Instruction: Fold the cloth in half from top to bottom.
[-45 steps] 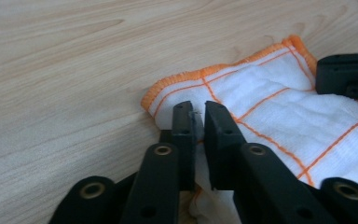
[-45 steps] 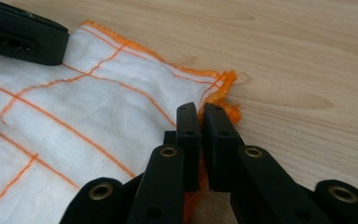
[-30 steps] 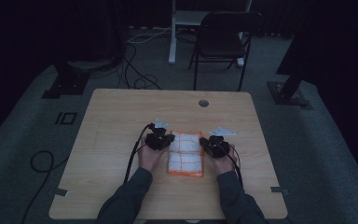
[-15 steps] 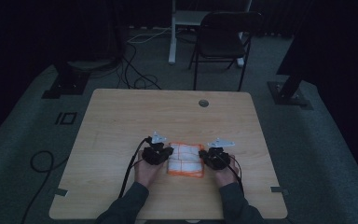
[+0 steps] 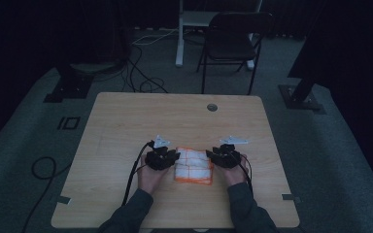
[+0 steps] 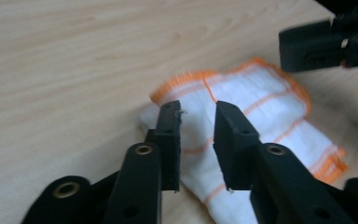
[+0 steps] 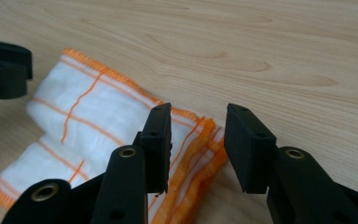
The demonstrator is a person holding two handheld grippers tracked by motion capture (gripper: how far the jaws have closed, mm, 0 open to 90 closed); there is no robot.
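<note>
Left tool jaws parted, right tool jaws parted, forearms side by side

- The folded cloth lies on the table, in its near half, roughly midway between the left and right edges.
- The left gripper sits just beside the cloth's left edge; the right gripper sits just beside its right edge, so the cloth lies between them.
- A hand comes in behind each gripper from the table's near edge.
- A small round fitting, perhaps a cable hole, is set in the table's far side.
- A chair stands on the floor beyond the table's far edge.
</note>
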